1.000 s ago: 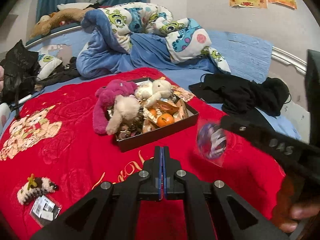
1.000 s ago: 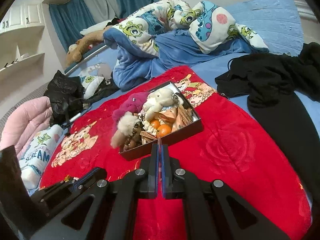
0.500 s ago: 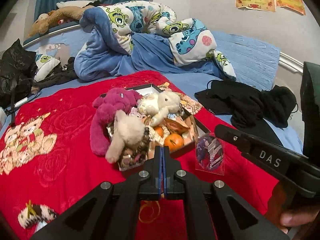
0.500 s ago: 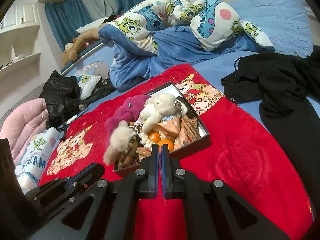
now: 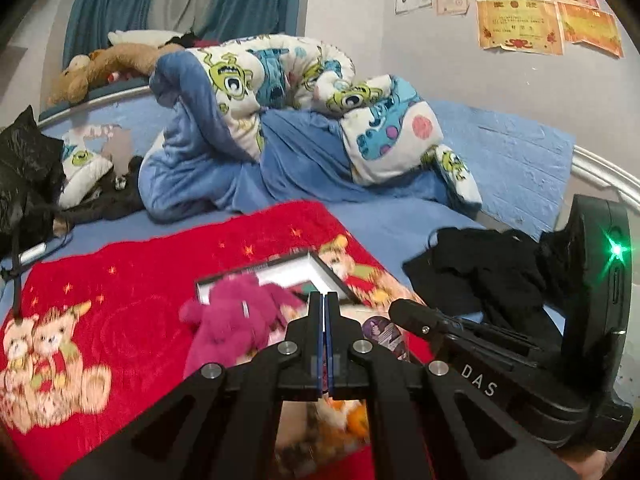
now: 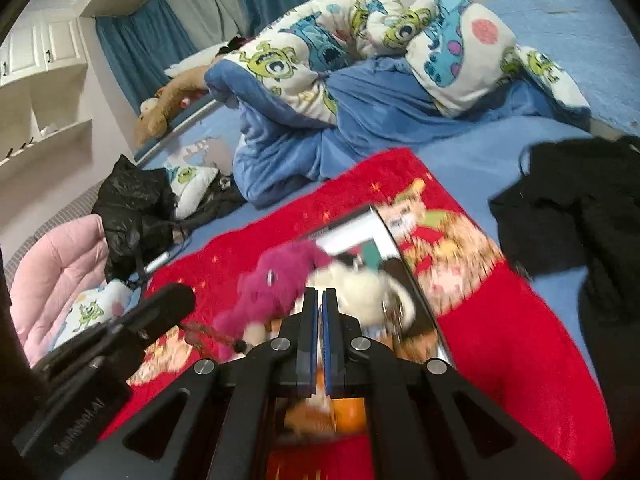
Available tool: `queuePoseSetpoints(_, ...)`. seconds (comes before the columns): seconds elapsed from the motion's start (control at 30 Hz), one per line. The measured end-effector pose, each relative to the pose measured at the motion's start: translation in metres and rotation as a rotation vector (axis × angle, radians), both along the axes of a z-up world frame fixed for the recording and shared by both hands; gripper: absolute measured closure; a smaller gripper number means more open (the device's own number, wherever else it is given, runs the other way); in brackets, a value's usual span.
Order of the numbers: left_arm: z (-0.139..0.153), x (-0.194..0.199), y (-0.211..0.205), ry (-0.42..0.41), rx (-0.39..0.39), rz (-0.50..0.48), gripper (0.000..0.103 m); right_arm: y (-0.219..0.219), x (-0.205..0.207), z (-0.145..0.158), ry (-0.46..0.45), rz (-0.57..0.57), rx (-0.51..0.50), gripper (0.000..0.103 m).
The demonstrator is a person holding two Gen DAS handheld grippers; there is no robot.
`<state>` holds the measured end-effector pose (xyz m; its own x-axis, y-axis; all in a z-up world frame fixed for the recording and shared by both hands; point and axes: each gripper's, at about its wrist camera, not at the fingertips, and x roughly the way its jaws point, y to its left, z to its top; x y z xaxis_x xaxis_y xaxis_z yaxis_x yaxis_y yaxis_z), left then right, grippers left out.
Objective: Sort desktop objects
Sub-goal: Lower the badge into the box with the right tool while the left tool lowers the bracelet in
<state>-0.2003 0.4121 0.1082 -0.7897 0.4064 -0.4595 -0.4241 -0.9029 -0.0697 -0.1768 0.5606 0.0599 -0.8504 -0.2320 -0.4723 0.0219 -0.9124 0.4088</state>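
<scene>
A dark box lies on the red blanket, filled with a magenta plush, a cream plush, oranges and other small things. My left gripper is shut, just above the box; from the right wrist view a dark beaded string hangs at its tip. My right gripper is shut on a clear packet with a purple print, seen in the left wrist view at its tip, over the box's right side.
A rumpled blue cartoon duvet lies behind the blanket. Black clothes lie to the right, a black bag and a pink jacket to the left. A brown plush lies by the curtains.
Both grippers have moved forward and lower, from in front of the box to right over it. The right gripper has carried the clear packet along to the box's right side.
</scene>
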Motion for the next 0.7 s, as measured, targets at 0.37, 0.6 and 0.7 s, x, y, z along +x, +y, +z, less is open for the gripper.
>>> queuePoseSetpoints(0.37,-0.073,-0.049,0.007,-0.066,-0.017,0.009,0.102,0.002,-0.035,-0.044,0.052,0.020,-0.048,0.098)
queuePoseSetpoints(0.6,-0.110,-0.057,0.006,-0.091,-0.031,0.016,0.102,0.019,-0.026,-0.068,0.075,0.023,-0.083,0.097)
queuePoseSetpoints(0.7,-0.111,-0.058,0.003,-0.100,-0.007,0.007,0.102,0.022,-0.024,-0.073,0.080,0.021,-0.091,0.096)
